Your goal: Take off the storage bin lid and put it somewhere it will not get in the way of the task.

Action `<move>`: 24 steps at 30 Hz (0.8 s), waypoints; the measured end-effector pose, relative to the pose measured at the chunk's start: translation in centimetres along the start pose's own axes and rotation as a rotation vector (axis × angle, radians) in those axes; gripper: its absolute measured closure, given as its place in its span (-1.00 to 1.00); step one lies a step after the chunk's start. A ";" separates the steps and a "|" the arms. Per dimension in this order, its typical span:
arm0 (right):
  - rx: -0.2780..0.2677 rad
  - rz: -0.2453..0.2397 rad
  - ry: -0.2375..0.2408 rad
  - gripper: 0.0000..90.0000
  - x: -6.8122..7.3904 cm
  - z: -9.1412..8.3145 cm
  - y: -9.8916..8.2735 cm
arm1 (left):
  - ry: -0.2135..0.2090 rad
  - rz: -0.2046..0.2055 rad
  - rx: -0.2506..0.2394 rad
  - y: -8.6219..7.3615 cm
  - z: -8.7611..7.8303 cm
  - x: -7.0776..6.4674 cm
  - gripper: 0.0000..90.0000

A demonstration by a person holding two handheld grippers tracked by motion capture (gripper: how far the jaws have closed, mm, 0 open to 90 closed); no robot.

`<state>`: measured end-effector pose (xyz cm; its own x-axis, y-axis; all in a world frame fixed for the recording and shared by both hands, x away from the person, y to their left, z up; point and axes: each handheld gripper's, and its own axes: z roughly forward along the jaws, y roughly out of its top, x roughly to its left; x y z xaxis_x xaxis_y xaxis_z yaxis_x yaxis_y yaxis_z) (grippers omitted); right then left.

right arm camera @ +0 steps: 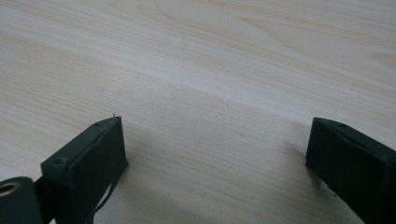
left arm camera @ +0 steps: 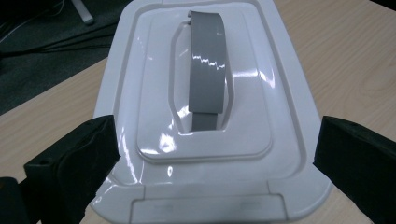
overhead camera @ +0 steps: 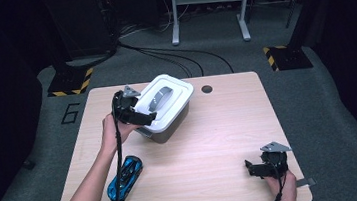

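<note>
Right gripper (overhead camera: 260, 168): jaws apart over bare wood at the near right corner.
Toy car (overhead camera: 125, 177): blue, near left edge, beside the left forearm.
Left gripper (overhead camera: 140, 118): jaws spread, straddling the lid's near end.
Storage box (overhead camera: 164, 104): white lid (left arm camera: 205, 112), grey handle (left arm camera: 206, 70), left of centre (lid looks seated).
Risk: glossy rim may slip; box may skid.
Table (overhead camera: 211, 142): pale wood.
Room: dark, grey floor, cables, hazard-striped stands.
</note>
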<state>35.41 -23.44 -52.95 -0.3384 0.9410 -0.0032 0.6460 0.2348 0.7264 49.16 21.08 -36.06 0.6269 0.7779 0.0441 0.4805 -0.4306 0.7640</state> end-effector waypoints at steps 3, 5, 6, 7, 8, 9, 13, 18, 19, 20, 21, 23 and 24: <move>0.001 0.001 -0.001 -0.92 0.0 0.0 0.0 | -0.005 0.015 0.013 0.8 0.5 0.0 -1.00; 0.001 0.000 -0.002 -0.92 0.0 0.0 0.0 | -0.012 0.020 0.020 1.3 1.1 -0.1 -1.00; 0.002 0.002 -0.002 -0.92 0.0 0.0 0.0 | -0.006 0.017 0.018 1.5 1.4 -0.2 -1.00; 0.003 0.001 -0.001 -0.92 0.0 0.0 0.0 | -0.006 0.020 0.025 1.8 1.8 -0.2 -1.00; 0.003 0.003 -0.001 -0.92 0.0 0.0 0.0 | -0.008 0.017 0.030 2.0 2.1 -0.1 -1.00; 0.002 0.003 -0.001 -0.92 0.0 0.0 0.0 | -0.008 0.012 0.024 2.2 2.4 -0.1 -1.00; 0.004 0.000 -0.001 -0.92 0.0 0.0 0.0 | 0.004 0.019 0.051 2.9 3.7 -0.1 -0.99; 0.004 0.000 -0.001 -0.92 0.0 0.0 0.0 | 0.015 0.016 0.056 3.6 4.8 0.0 -0.90; 0.002 0.004 -0.001 -0.92 0.0 0.0 0.0 | 0.012 0.018 0.067 3.7 5.0 0.1 -0.89; 0.002 0.003 -0.001 -0.92 0.0 0.0 0.0 | 0.009 0.010 0.070 3.8 5.2 0.1 -0.89; 0.003 0.002 -0.001 -0.92 0.0 0.0 0.0 | 0.011 0.014 0.074 3.9 5.4 0.2 -0.89; 0.003 0.003 -0.001 -0.92 0.0 0.0 0.0 | 0.014 0.004 0.077 4.1 5.8 0.4 -0.92; 0.002 0.003 -0.001 -0.92 0.0 0.0 0.0 | 0.016 -0.005 0.083 4.2 5.9 0.4 -0.94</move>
<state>35.43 -23.44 -52.95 -0.3357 0.9420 -0.0021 0.6485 0.2327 0.7248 55.07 16.89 -36.67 0.6146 0.7872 0.0511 0.5332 -0.4622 0.7085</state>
